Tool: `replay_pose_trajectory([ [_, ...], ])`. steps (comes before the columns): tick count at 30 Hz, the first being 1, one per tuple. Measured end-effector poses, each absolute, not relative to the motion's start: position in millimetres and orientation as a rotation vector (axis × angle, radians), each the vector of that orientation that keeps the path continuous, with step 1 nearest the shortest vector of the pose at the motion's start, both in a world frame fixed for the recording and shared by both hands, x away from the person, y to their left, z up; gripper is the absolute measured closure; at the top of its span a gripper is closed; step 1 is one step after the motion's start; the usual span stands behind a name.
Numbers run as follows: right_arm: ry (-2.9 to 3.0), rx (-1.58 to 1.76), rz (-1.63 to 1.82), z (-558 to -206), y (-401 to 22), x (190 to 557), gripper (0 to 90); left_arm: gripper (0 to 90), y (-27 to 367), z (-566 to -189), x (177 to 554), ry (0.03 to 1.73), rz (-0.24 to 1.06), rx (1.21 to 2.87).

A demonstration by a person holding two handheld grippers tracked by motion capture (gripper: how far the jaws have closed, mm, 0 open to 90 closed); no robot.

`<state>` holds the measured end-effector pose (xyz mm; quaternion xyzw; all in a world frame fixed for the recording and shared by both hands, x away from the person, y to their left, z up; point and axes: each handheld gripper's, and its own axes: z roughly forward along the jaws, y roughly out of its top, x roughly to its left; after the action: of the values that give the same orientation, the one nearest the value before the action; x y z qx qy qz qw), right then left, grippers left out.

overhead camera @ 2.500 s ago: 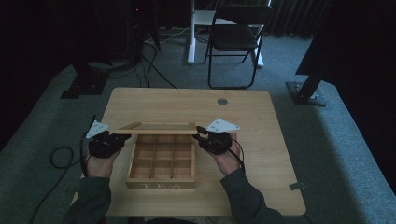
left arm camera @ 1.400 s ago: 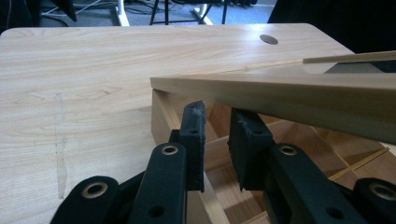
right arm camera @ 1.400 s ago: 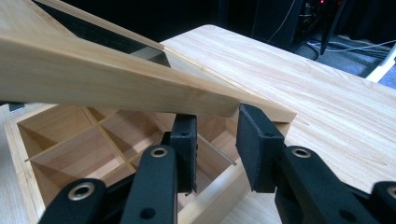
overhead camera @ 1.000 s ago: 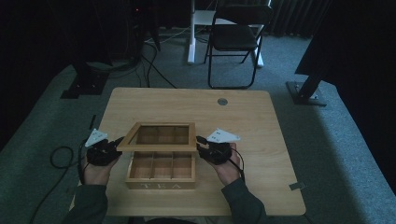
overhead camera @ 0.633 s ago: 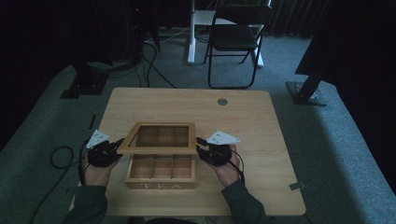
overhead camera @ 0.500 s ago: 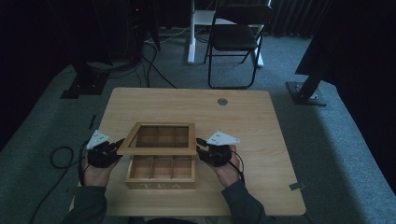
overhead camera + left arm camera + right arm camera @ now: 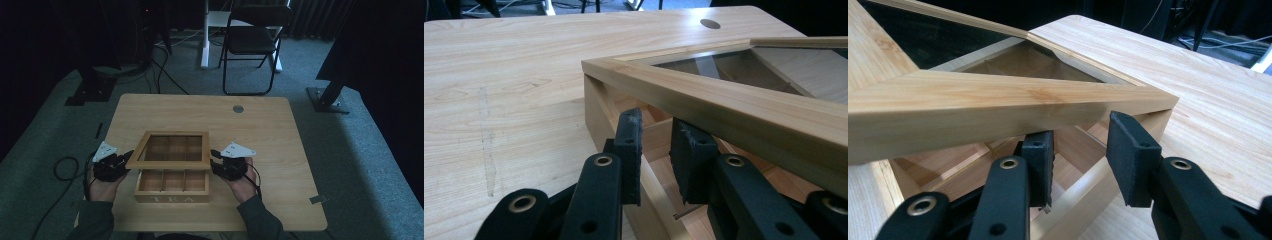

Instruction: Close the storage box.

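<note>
From above, you see the whole tea box on the bench, with its glazed lid tilted half open between your two hands, and a chair on the floor well past the bench. The close views lose all that but show the jaws, which the high view hides under your hands.

Your left hand-held gripper sits at the box's left wall, under the lid's edge. Its jaws stand narrowly apart, straddling the top of that wall; whether the pads press it you cannot tell for sure, though the gap looks nearly shut.

Your right hand-held gripper sits at the opposite wall, just below the lid's corner. Its jaws have just been opening: one pad is inside the box, the other outside, with the wall between them and a clear gap at the outer pad.
</note>
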<state>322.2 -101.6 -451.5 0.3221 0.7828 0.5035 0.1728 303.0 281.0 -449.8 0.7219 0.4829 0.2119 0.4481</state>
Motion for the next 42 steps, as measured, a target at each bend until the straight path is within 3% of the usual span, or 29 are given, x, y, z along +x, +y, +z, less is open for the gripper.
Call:
replay_pose_trajectory([
  [42, 2.234, 0.956, 1.452, -459.4, -107.0, 314.6, 64.9, 74.4, 289.2, -457.9, 288.6, 1.153, 0.499, 1.76],
])
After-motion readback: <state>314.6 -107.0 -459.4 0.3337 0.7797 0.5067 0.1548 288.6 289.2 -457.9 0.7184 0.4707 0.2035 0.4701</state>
